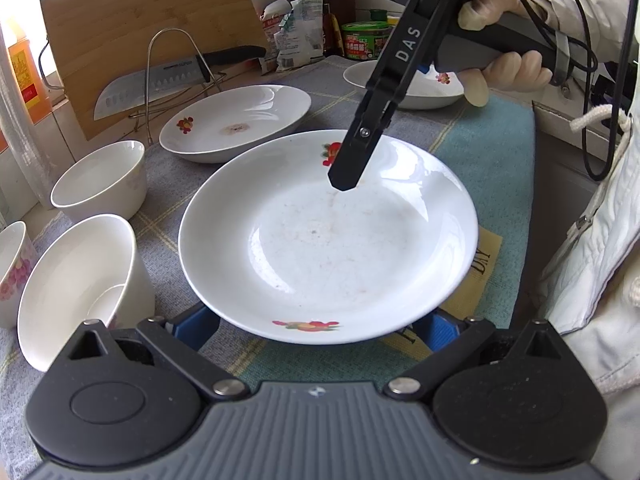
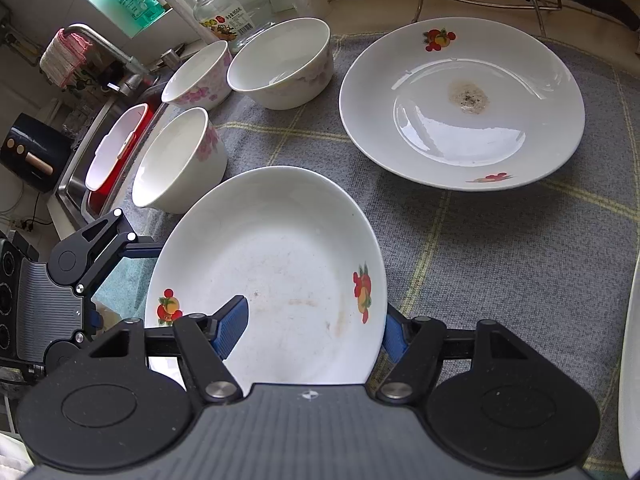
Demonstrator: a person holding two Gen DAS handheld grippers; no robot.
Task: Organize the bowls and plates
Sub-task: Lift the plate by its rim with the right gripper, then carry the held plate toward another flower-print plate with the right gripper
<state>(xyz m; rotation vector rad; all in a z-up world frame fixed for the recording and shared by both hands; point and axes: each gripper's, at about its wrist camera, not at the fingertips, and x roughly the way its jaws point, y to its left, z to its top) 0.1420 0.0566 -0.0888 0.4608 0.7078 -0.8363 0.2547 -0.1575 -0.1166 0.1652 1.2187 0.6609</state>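
A white plate with fruit prints (image 1: 328,240) (image 2: 276,264) lies on the grey checked cloth (image 2: 480,248). My left gripper (image 1: 320,334) is open, its blue pads reaching under the plate's near rim on both sides. My right gripper (image 2: 312,328) (image 1: 344,176) is open over the far rim, one blue pad (image 2: 232,324) above the plate's inside, the other (image 2: 394,338) outside the rim. A second fruit plate (image 1: 236,120) (image 2: 460,104) with a brown stain lies beyond. A third plate (image 1: 416,84) is at the far right.
Three white bowls stand at the left: one tilted (image 1: 80,288) (image 2: 176,160), one upright (image 1: 100,180) (image 2: 280,64), one with pink flowers (image 1: 12,264) (image 2: 198,76). A knife on a wire stand (image 1: 160,80), a cutting board (image 1: 140,20), bottles and a jar (image 2: 232,4) line the back. A sink (image 2: 104,152) is left.
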